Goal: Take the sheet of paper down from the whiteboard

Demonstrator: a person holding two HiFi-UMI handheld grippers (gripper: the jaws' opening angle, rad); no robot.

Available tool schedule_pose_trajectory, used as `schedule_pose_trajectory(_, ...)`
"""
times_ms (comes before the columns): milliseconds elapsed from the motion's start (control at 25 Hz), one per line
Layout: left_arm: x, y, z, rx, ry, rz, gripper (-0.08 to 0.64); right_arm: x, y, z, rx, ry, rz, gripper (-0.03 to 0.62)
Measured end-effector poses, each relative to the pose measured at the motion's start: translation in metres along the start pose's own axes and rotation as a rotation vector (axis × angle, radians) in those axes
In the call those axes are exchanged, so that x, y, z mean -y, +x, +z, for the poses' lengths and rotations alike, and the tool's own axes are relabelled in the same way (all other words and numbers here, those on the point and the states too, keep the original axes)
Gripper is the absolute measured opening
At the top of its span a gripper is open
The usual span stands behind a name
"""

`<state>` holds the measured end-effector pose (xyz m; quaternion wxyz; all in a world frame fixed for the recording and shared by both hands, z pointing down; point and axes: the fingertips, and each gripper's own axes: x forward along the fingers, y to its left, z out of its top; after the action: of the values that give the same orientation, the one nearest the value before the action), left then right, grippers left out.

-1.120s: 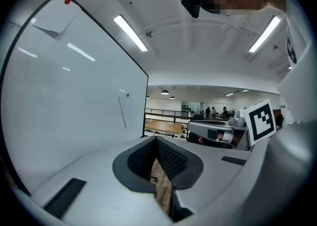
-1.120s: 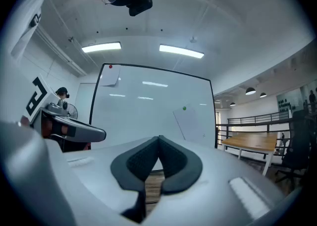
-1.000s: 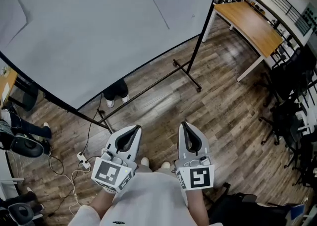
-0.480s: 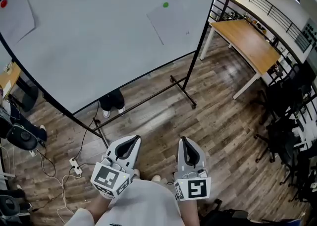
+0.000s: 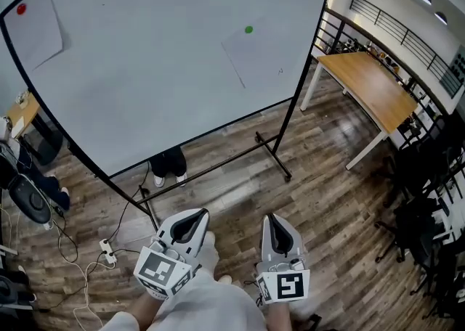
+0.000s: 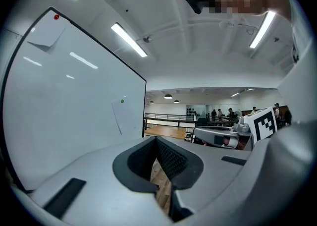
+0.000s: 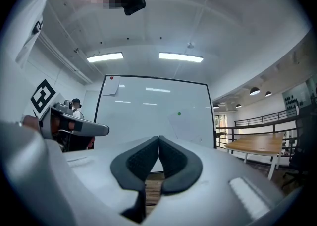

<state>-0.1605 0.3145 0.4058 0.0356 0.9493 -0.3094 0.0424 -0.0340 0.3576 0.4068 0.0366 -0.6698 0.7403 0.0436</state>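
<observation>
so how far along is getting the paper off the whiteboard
Done: nothing; the sheet hangs on the whiteboard under its green magnet. In hand: nothing; left gripper and right gripper are both shut and empty, low and short of the board. Left: reach the sheet, free it, take it down.

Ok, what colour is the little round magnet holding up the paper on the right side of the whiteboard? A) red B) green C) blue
B: the magnet at the top of the right-hand sheet on the whiteboard is green, while the red magnet pins the left-hand sheet.
</observation>
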Motion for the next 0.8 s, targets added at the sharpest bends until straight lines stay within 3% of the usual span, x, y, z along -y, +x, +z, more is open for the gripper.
schedule_pose_trajectory(400,-0.06,0.084,0.009,0.028,-0.017,-0.008,0.006,0.053,0.085,-0.011,-0.008,-0.022,-0.029,0.012)
schedule_pose_trajectory(800,-0.138,0.208,0.057,0.046,-0.003,-0.101,0.006,0.107,0.223,-0.004,-0.025,-0.026,-0.075,0.012)
